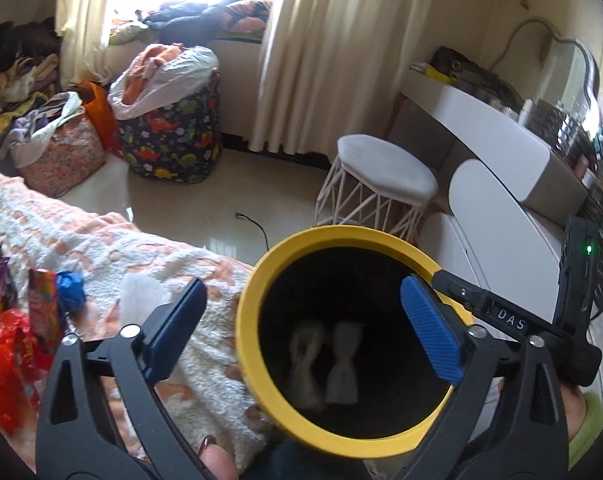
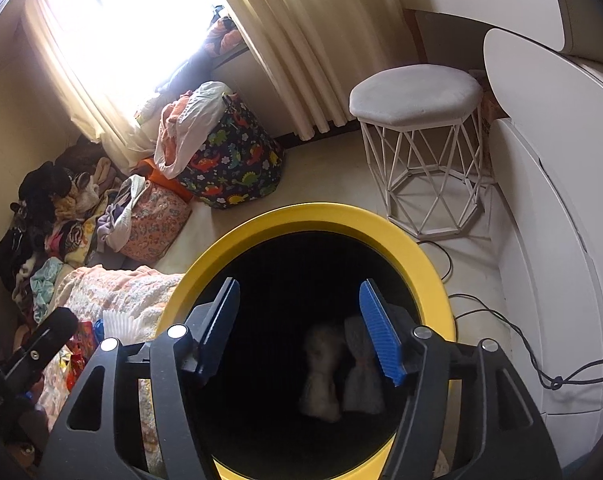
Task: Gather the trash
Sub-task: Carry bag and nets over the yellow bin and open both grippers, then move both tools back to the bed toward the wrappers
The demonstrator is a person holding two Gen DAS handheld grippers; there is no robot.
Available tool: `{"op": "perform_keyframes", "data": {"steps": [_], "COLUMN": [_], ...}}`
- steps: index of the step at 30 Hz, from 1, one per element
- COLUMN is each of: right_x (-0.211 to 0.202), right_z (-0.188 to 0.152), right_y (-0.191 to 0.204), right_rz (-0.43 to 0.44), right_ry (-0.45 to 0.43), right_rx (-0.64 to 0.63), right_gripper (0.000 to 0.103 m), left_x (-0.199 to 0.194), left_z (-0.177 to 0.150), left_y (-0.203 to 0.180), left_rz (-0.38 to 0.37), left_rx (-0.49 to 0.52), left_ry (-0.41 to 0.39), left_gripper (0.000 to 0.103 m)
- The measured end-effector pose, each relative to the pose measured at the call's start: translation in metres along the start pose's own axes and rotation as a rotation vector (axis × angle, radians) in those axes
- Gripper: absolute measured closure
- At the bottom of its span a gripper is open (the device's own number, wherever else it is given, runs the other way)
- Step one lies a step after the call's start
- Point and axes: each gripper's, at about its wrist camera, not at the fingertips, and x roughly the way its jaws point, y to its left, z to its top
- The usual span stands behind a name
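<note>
A black bin with a yellow rim [image 1: 257,280] [image 2: 421,248] stands beside the bed. Two crumpled white tissues [image 1: 325,364] [image 2: 341,364] lie at its bottom. My left gripper [image 1: 301,320] is open and empty, hovering over the bin's left rim and the blanket. My right gripper [image 2: 299,328] is open and empty, directly above the bin's mouth; it also shows in the left wrist view [image 1: 481,304] at the bin's right rim. Colourful wrappers [image 1: 17,344], a blue crumpled ball [image 1: 69,288] and a white paper cup liner [image 1: 141,300] [image 2: 119,322] lie on the bed.
The bed with a peach-and-white blanket [image 1: 81,240] is at left. A white wire stool [image 1: 381,184] [image 2: 421,152], a white dresser [image 1: 501,184], a dinosaur-print basket [image 1: 173,136] [image 2: 237,160], clothes piles [image 2: 53,216] and floor cables [image 2: 501,320] surround the bin.
</note>
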Motion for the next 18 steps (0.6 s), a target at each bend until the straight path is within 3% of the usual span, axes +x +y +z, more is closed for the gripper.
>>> {"op": "perform_keyframes", "data": {"steps": [8, 18], "right_x": [-0.012, -0.025], "right_z": [-0.003, -0.012], "right_y": [0.020, 0.047], "right_rz": [0.038, 0.086], "right_ry": [-0.080, -0.134], "right_rx": [-0.069, -0.148], "right_gripper": [0.032, 0.029], "left_x": [-0.023, -0.046], "left_z": [-0.004, -0.006], "left_y": [0.017, 0.033], "left_rz": [0.037, 0.077], "left_rx": [-0.038, -0.065], "left_ry": [-0.043, -0.097], "left_gripper": [0.011, 0.011]}}
